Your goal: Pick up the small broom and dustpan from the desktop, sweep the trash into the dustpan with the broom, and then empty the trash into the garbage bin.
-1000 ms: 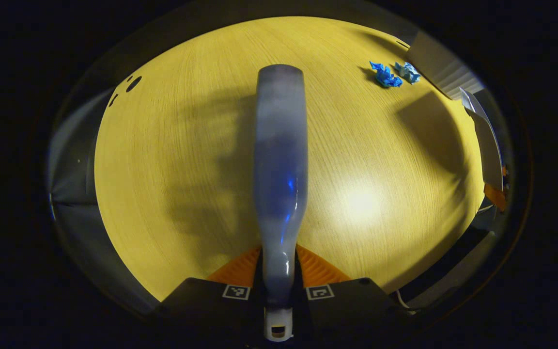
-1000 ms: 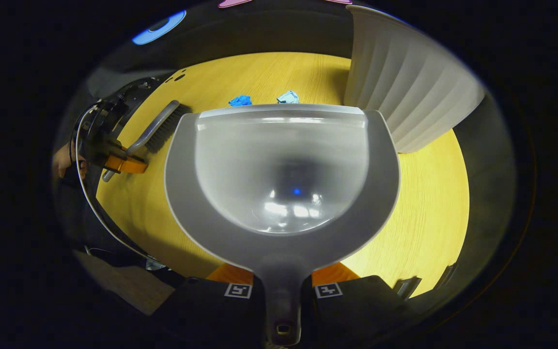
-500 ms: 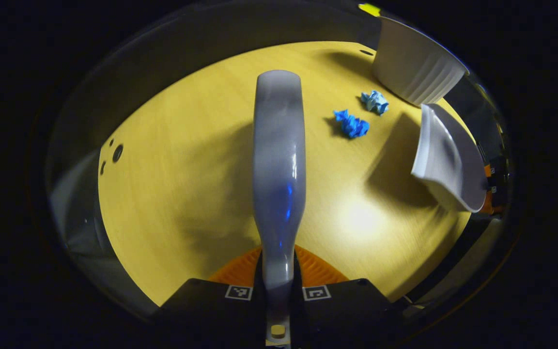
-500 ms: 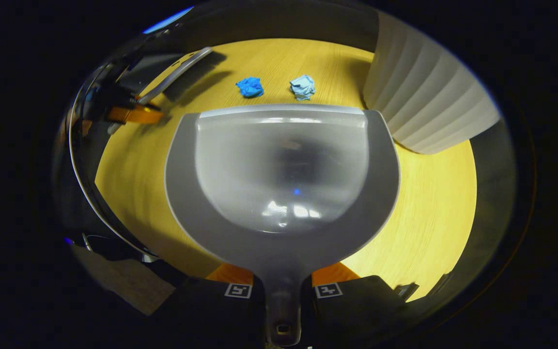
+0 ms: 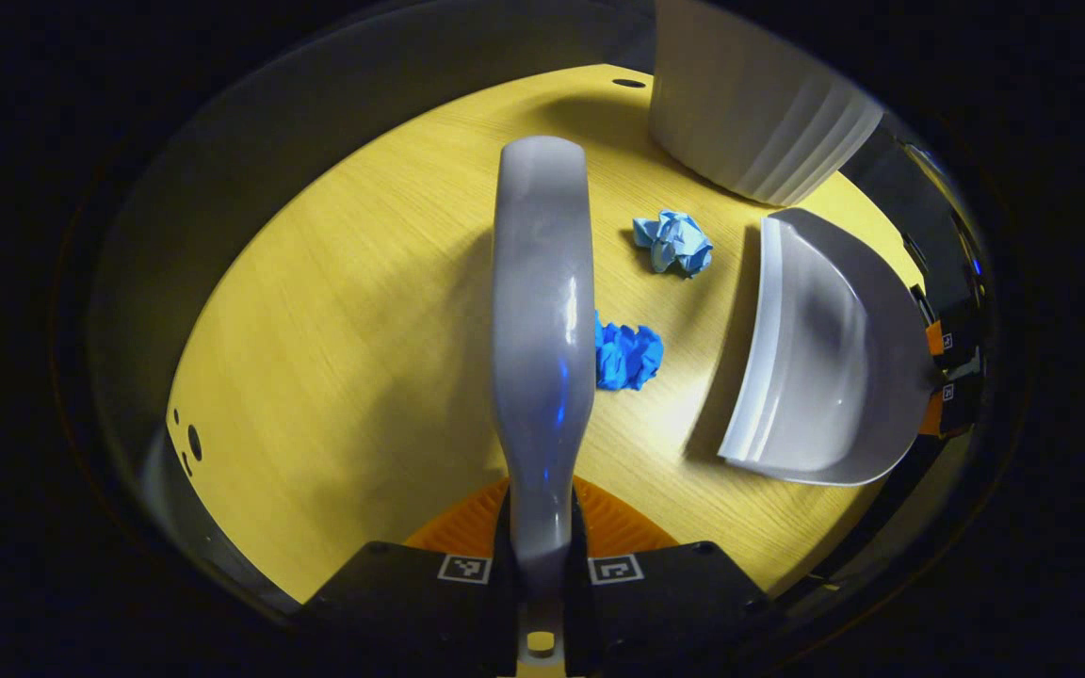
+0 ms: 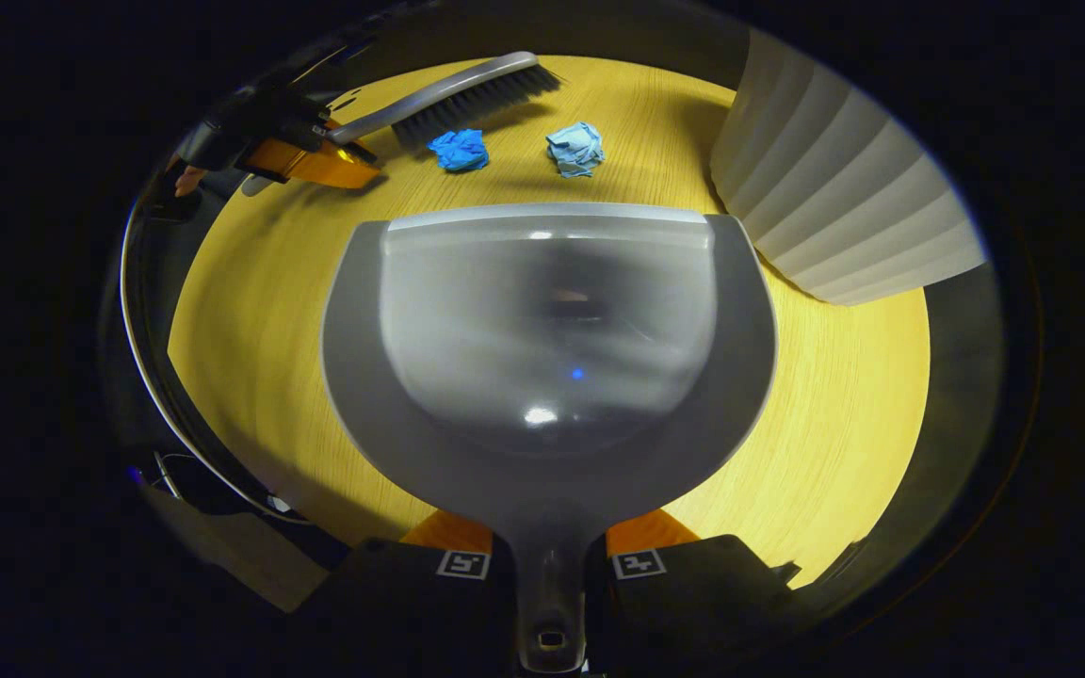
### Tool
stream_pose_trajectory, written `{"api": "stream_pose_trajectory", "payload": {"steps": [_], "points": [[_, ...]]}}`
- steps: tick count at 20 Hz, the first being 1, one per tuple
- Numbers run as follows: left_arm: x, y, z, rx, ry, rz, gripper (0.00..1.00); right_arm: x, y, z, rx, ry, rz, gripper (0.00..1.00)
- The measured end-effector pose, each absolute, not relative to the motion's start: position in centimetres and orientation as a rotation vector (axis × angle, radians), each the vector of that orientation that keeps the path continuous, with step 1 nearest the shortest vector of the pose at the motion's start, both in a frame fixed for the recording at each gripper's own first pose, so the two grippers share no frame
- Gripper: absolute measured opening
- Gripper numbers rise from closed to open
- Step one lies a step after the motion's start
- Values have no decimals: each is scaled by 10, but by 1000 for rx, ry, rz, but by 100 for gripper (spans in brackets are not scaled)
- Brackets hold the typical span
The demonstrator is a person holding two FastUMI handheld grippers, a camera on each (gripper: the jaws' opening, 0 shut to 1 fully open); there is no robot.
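A: Left gripper view first. Any writing?

B: No readable text. Two small square black-and-white markers sit on the left gripper (image 5: 542, 527) body, nothing legible. Same kind of markers on the right gripper (image 6: 550, 556) in the right gripper view.

A: Grip states?

B: Left gripper is clamped on the broom (image 5: 542, 311) handle, both fingers against it. Right gripper is closed on the dustpan (image 6: 547, 348) handle, fingers pressing each side.

A: Where's the trash?

B: Dark blue paper wad (image 5: 627, 356) lies on the yellow wood desktop (image 5: 345, 320), just beside the broom, partly hidden by it in the left gripper view. Light blue paper wad (image 5: 674, 242) lies farther out, near the white ribbed garbage bin (image 5: 750, 122). Both are between broom and dustpan mouth.

A: Differences between views?

B: Left gripper view gives the broom's grey back from above, bristles hidden. Right gripper view shows the dark bristles from the side, low over the desktop, right behind the dark wad; can't tell if they touch it. It also shows fingers of a hand (image 6: 189, 176) behind the left gripper. Left gripper view shows the dustpan side-on, its lip looks down on the desktop facing the wads. Right gripper view looks into the empty pan, wads just beyond its front edge, bin at right.
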State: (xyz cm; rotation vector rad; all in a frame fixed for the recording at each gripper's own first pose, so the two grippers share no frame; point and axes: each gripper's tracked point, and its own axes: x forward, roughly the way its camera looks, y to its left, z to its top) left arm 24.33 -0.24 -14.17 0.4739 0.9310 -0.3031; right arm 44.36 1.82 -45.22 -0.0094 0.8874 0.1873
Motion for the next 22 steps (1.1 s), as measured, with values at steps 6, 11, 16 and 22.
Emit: {"api": "stream_pose_trajectory", "payload": {"steps": [6,11,16,22], "points": [[244,-39,-142,521,945,-445,23,446,18,-451,-9,892,188,32],[234,-59,-146,582,964,-549,23,444,20,-451,-30,891,186,32],[217,-73,-145,567,980,-616,23,451,23,-458,-38,885,194,32],[195,-77,-145,527,1002,-653,23,460,21,-463,-106,859,195,32]]}}
